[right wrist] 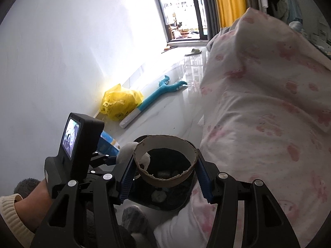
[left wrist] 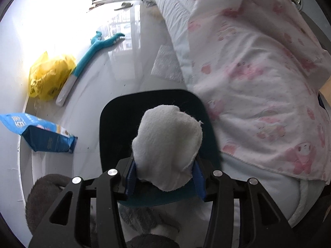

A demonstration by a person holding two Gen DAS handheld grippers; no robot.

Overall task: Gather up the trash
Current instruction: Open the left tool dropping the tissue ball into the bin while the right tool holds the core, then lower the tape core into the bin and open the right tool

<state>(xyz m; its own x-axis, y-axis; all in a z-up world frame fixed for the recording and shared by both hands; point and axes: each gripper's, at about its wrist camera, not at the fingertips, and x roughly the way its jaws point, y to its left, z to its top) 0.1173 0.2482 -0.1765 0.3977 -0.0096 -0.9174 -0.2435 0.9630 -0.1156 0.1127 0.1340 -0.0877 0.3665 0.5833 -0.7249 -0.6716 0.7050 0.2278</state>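
Observation:
My left gripper (left wrist: 165, 175) is shut on a crumpled white tissue wad (left wrist: 167, 144), which sits between its blue pads (left wrist: 130, 177). Directly below the wad is a dark bin (left wrist: 115, 122) with rounded corners, standing on the floor against the bed. My right gripper (right wrist: 165, 177) is shut on a brown cardboard roll core (right wrist: 165, 180), its open end facing the camera. The same bin (right wrist: 175, 198) lies under and behind the core, with a few white scraps inside. The tissue wad (right wrist: 126, 150) shows just left of the core.
A bed with a pink-printed blanket (left wrist: 258, 72) fills the right side. Along the wall lie a yellow plastic bag (left wrist: 49, 76), a teal dinosaur toy (left wrist: 97, 47) and a blue snack bag (left wrist: 41, 134). A hand in a cream sleeve (right wrist: 26, 206) holds the left gripper.

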